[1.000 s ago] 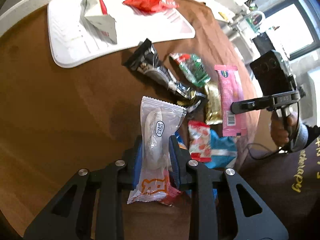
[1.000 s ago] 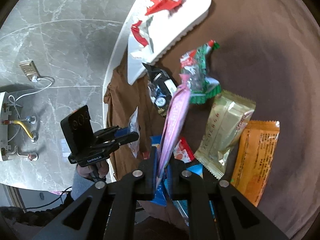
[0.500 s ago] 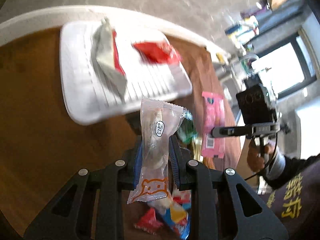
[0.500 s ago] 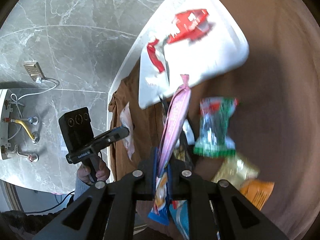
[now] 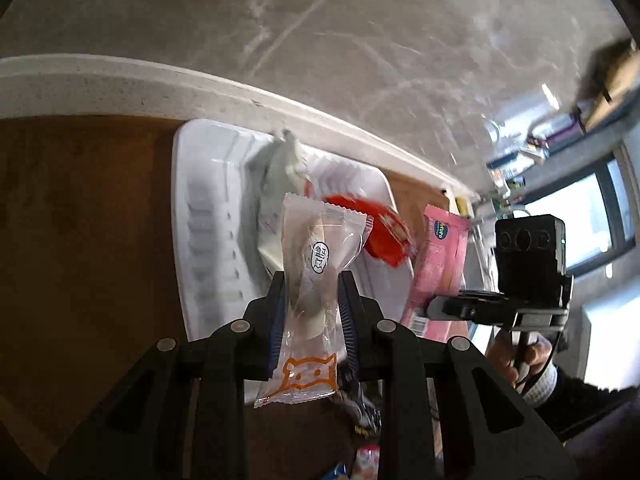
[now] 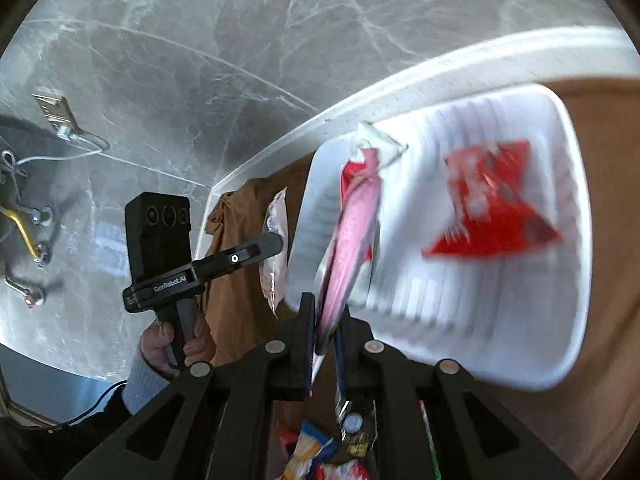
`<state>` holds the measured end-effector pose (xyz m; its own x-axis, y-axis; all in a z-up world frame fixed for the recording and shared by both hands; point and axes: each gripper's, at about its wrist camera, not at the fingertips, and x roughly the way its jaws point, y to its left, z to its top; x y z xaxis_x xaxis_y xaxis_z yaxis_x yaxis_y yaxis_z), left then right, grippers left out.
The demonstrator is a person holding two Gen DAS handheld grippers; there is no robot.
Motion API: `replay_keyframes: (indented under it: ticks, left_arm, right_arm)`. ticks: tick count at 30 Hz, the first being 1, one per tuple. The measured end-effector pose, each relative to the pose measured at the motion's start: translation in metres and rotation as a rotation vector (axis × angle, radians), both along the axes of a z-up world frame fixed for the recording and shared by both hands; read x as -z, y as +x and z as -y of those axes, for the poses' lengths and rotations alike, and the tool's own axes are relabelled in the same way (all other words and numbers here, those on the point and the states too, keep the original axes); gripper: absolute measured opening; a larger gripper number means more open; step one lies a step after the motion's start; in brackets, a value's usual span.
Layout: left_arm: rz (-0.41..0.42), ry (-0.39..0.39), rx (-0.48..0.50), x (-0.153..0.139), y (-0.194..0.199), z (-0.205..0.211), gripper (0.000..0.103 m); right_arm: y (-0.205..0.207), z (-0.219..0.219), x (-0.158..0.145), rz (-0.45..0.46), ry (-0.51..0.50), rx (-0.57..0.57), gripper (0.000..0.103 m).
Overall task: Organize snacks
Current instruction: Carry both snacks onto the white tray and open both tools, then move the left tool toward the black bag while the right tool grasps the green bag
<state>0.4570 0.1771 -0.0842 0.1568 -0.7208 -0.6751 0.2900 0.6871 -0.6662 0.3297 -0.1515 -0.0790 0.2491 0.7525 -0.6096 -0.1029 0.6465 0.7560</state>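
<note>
My left gripper (image 5: 310, 280) is shut on a clear snack packet (image 5: 316, 264) with an orange cat drawing, held above the near edge of the white tray (image 5: 200, 216). My right gripper (image 6: 324, 312) is shut on a long pink snack bar (image 6: 352, 236), held edge-on over the tray (image 6: 500, 312). The pink bar (image 5: 440, 264) and right gripper also show in the left wrist view. The left gripper (image 6: 276, 240) with the clear packet (image 6: 276, 252) shows in the right wrist view. In the tray lie a red packet (image 6: 492, 212) and a white-and-red packet (image 5: 276, 184).
The tray sits on a brown tablecloth (image 5: 88, 240) near the table's white rim (image 5: 160, 84). Several loose snacks lie behind the grippers at the bottom (image 6: 316, 452). A grey marble floor (image 6: 200, 40) lies beyond the rim.
Both grippers have moved forward from the snack pile to the tray, each carrying its packet. The tray is now close and large in both views.
</note>
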Motion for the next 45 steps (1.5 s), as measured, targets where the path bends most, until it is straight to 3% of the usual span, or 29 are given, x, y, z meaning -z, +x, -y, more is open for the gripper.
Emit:
replay_keyframes:
  ticks: [7, 9, 10, 13, 14, 18, 22, 27, 30, 31, 39, 45]
  left_arm:
    - [-0.010, 0.038, -0.077, 0.025, 0.020, -0.001, 0.024]
    - [-0.005, 0.080, -0.082, 0.030, 0.023, 0.003, 0.024]
    - [-0.001, 0.090, -0.075, 0.034, 0.024, 0.008, 0.024]
    - [-0.006, 0.145, -0.084, 0.041, 0.026, 0.016, 0.025]
    - [-0.007, 0.149, -0.085, 0.042, 0.027, 0.018, 0.025]
    - [0.021, 0.176, -0.097, 0.040, 0.028, 0.024, 0.027]
    - [0.094, 0.229, -0.119, 0.025, 0.021, 0.025, 0.028]
    - [0.155, 0.240, -0.153, 0.002, 0.015, 0.025, 0.030]
    - [0.186, 0.231, -0.148, -0.013, 0.001, 0.025, 0.065]
    - [0.195, 0.216, -0.142, -0.019, -0.006, 0.026, 0.066]
    - [0.158, 0.167, -0.068, -0.030, -0.073, 0.038, 0.066]
    - [0.051, 0.195, 0.015, 0.004, -0.120, 0.061, 0.066]
  right_arm:
    - [0.030, -0.019, 0.027, -0.020, -0.111, -0.048, 0.013]
    - [0.033, -0.023, 0.031, -0.015, -0.168, -0.049, 0.014]
    - [0.033, -0.024, 0.032, -0.013, -0.184, -0.051, 0.018]
    - [0.034, -0.025, 0.038, -0.024, -0.227, -0.036, 0.051]
    - [0.033, -0.024, 0.037, -0.013, -0.230, -0.030, 0.052]
    - [0.029, -0.019, 0.028, 0.022, -0.232, -0.011, 0.052]
    - [0.019, -0.013, 0.017, 0.040, -0.212, 0.009, 0.052]
    - [-0.006, -0.003, 0.008, 0.049, -0.169, 0.029, 0.054]
    - [-0.025, 0.001, 0.001, 0.065, -0.159, 0.041, 0.056]
    - [-0.032, 0.003, -0.001, 0.068, -0.158, 0.043, 0.058]
    - [-0.088, 0.015, -0.007, 0.077, -0.222, 0.073, 0.062]
    - [-0.117, 0.025, 0.014, 0.024, -0.269, 0.104, 0.064]
